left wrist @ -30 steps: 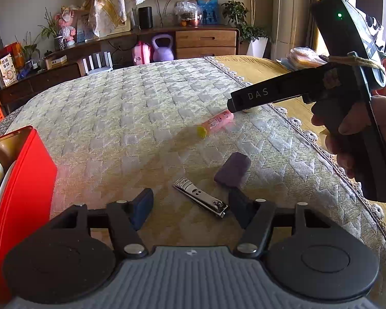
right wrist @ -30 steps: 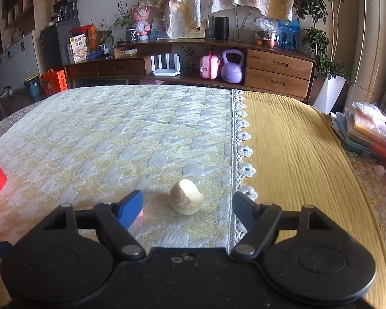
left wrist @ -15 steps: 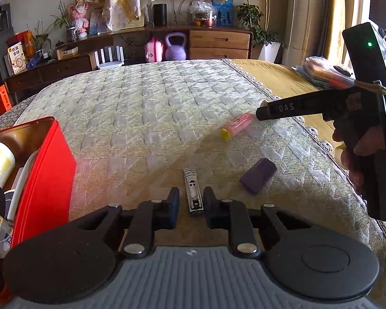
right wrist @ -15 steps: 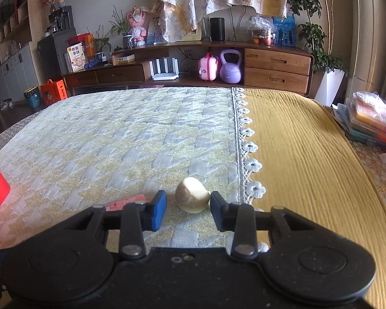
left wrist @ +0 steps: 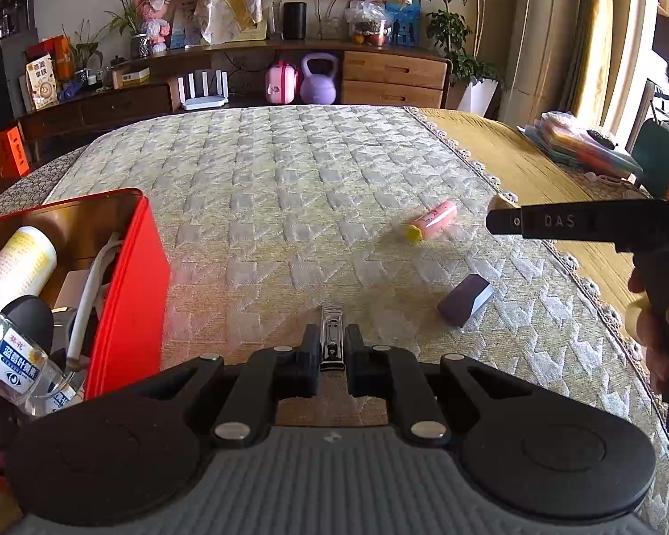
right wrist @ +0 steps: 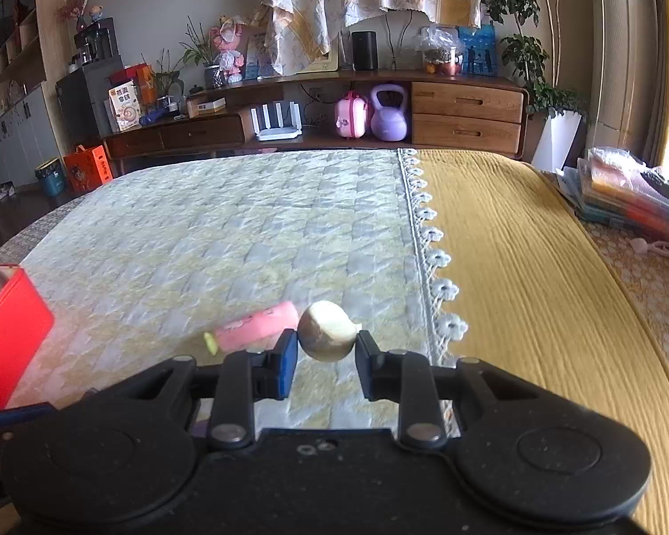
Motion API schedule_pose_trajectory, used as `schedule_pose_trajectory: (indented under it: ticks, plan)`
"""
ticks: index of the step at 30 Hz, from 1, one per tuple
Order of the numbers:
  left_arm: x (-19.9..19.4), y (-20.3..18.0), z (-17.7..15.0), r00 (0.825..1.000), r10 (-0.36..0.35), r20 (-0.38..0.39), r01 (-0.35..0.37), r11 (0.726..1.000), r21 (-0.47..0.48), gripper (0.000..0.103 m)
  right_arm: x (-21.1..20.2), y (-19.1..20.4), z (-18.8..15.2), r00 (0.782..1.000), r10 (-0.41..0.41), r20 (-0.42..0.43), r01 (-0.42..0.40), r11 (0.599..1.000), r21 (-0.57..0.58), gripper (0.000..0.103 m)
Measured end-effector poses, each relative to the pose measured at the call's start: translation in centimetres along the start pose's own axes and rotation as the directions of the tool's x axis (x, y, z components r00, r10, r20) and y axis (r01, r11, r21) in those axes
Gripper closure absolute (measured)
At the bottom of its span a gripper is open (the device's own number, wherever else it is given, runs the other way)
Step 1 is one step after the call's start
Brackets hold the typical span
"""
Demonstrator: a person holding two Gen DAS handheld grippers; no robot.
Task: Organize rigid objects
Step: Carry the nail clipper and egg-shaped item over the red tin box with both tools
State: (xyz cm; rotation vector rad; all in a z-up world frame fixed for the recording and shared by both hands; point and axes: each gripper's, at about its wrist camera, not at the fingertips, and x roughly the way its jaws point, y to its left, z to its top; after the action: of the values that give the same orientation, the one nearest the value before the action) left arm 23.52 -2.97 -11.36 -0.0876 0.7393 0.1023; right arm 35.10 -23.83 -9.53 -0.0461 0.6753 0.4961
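Observation:
My left gripper (left wrist: 332, 350) is shut on a silver nail clipper (left wrist: 332, 334), held just above the quilted cloth (left wrist: 290, 187). In the right wrist view my right gripper (right wrist: 326, 347) is shut on a cream, shell-like round object (right wrist: 328, 330), lifted off the cloth. A pink tube with a yellow cap (left wrist: 432, 219) (right wrist: 254, 327) lies on the cloth to the left of that round object. A purple block (left wrist: 464, 298) rests right of the clipper. The red tin box (left wrist: 129, 285) (right wrist: 9, 334) stands at the left, holding a bottle, a cable and other items.
The right gripper's black body (left wrist: 593, 223) and a hand (left wrist: 655, 325) fill the right edge of the left wrist view. A lace border (right wrist: 428, 240) splits the quilted cloth from a mustard cloth (right wrist: 513, 245). Stacked packets (right wrist: 633, 200) lie far right. A wooden sideboard (right wrist: 464, 111) stands behind.
Both grippers went from open to shut: the left closed on the nail clipper, the right on the round cream object. Both then rose a little with their objects.

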Motion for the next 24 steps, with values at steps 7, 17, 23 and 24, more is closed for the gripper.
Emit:
schedule_pose_trajectory:
  ticks: [7, 17, 23, 24]
  plan:
    - [-1.8, 1.3, -0.4, 0.999, -0.026, -0.024, 0.025, 0.999, -0.047, 0.092, -4.3, 3.2, -2.8, 0.998, 0.049, -0.031, -0.049, 0.999, 0.006, 0.076]
    - [-5.3, 3.0, -0.8, 0.998, -0.068, -0.017, 0.066, 0.995, -0.075, 0.092, -8.7, 7.9, -4.8, 0.995, 0.092, -0.028, -0.092, 0.996, -0.009, 0.076]
    - [-6.5, 4.7, -0.8, 0.988, -0.147, -0.046, 0.141, 0.984, -0.105, 0.092, -10.1, 9.9, -5.1, 0.995, 0.101, -0.02, -0.101, 0.995, -0.015, 0.076]
    - [-6.8, 4.9, -0.9, 0.988, -0.149, -0.048, 0.143, 0.985, -0.1, 0.092, -10.3, 10.2, -5.2, 0.994, 0.104, -0.019, -0.104, 0.994, -0.014, 0.076]
